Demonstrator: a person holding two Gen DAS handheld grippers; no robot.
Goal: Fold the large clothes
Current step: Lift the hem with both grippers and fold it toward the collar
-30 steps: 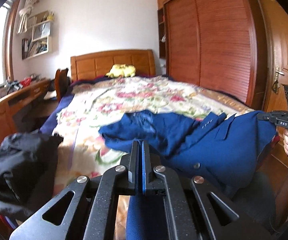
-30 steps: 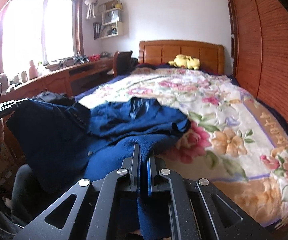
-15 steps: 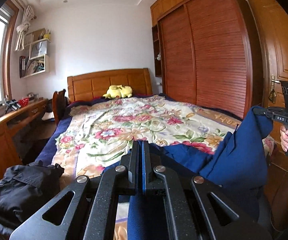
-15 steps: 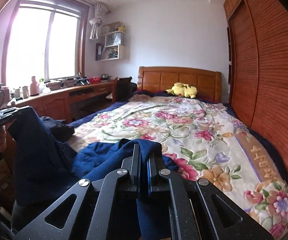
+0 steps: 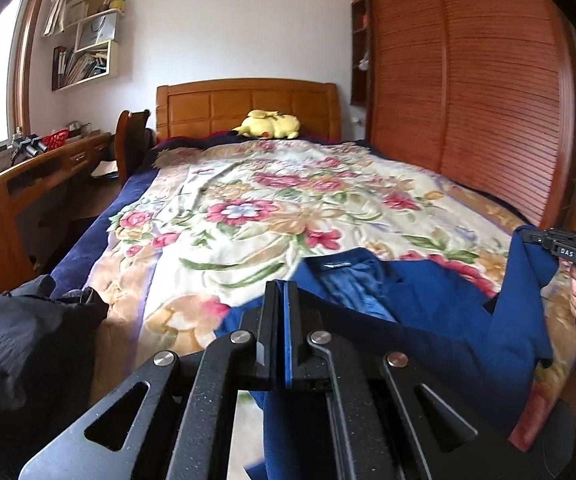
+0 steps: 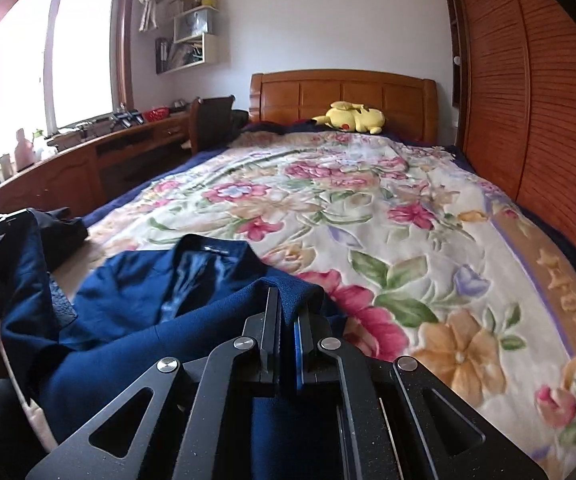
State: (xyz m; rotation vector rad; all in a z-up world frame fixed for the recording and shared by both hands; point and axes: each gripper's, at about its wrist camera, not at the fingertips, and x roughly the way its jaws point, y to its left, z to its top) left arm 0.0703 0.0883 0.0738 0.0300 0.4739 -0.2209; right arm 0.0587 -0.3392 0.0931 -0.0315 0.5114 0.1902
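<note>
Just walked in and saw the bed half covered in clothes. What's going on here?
A person is folding a blue jacket on the bed, with a handheld gripper in each hand. The left gripper and the right gripper are each shut on an edge of the jacket, holding it at the foot of the floral bedspread. Its collar end lies on the bed, lining showing, and no fold is finished yet. A dark garment sits bunched at the bed's left corner, and a yellow plush toy rests by the headboard.

Bed [image 6: 428,208]: floral blanket [image 5: 247,216], blue jacket [image 6: 135,296], seemingly plush toy [image 6: 352,117].
</note>
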